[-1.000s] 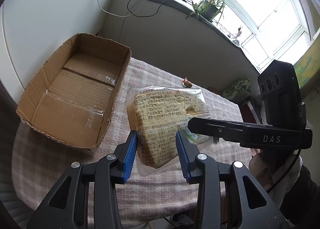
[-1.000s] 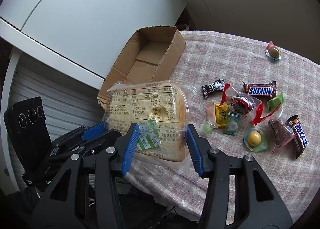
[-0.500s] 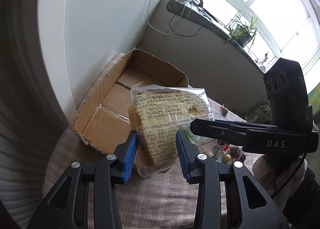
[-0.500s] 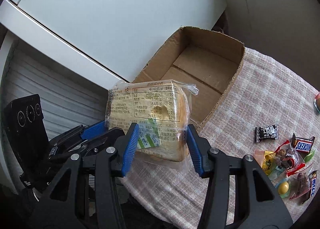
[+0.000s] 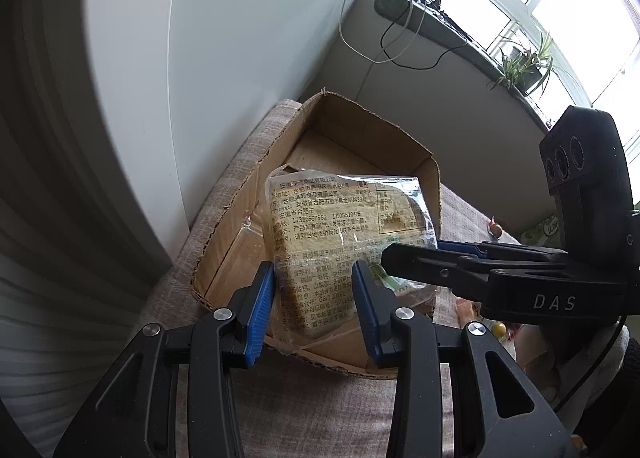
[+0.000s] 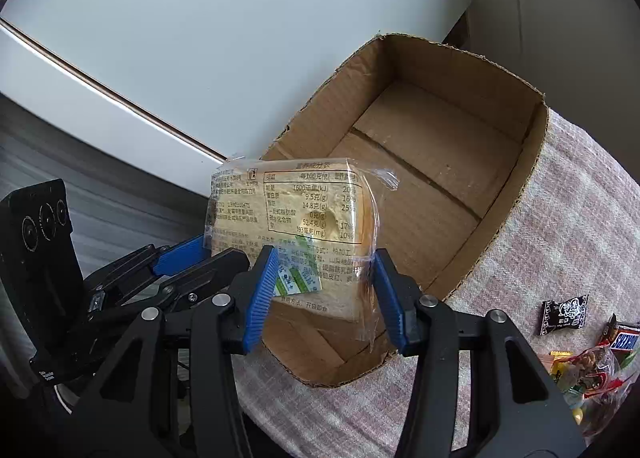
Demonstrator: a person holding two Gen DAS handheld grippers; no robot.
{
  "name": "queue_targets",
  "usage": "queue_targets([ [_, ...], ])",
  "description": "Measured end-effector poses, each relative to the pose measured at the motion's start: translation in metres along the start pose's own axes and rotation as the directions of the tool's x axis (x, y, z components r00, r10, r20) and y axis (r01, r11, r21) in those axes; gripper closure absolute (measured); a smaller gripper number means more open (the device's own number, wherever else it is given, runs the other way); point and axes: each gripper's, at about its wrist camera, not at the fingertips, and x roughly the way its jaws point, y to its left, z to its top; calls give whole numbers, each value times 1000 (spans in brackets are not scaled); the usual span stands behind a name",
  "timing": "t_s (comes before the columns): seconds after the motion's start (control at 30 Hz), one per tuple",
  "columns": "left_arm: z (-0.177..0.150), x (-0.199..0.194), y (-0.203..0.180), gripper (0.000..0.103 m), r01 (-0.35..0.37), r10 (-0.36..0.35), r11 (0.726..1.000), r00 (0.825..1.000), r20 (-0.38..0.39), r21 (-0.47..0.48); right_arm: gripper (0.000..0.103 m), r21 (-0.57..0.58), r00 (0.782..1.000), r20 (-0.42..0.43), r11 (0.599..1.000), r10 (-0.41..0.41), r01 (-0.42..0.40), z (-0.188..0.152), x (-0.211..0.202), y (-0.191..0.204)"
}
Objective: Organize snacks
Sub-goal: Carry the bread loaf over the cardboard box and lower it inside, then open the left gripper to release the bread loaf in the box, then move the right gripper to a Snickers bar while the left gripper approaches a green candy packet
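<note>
The bread packet [image 5: 340, 246] hung over the near half of the cardboard box [image 5: 360, 130], clear of its floor, pinched from two sides. My left gripper [image 5: 314, 298] was clamped on its lower end, and my right gripper [image 6: 326, 290] was clamped on the neighbouring edge, reaching in from 3 o'clock in the left view. The packet's long axis ran from 6 toward 12 o'clock, tilted up away from the left claw, with open box floor beyond it at 12 to 1 o'clock. Both hands sat equally near. I judged the next move was a short lowering, then release. A second earlier the packet had been over the checked cloth [image 6: 568, 226], with the box off at 10 o'clock; the loose candies [image 6: 588, 362] had since slid to the right view's edge.
</note>
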Motion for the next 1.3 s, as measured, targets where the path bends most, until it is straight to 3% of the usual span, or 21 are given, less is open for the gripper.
queue_targets([
  [0.2,2,9,-4,66,-84,85,996,996,-4,38,51,-5,998,-12,998,-65,65,1,6,-3],
  [0.7,1,-5,-13,66,-92,90,993,996,23,80,50,-39,995,50,995,-92,94,-13,-34,-1],
  [1.07,-12,-21,-51,66,-46,40,986,998,42,163,49,-12,977,154,989,-145,148,-49,-102,-29],
  [1.2,-18,-23,-70,66,-9,3,982,999,32,188,41,19,964,187,982,-187,187,-71,-130,-51],
  [1.3,-25,-20,-88,66,28,-31,978,999,11,208,41,56,953,198,973,-230,224,-88,-149,-72],
])
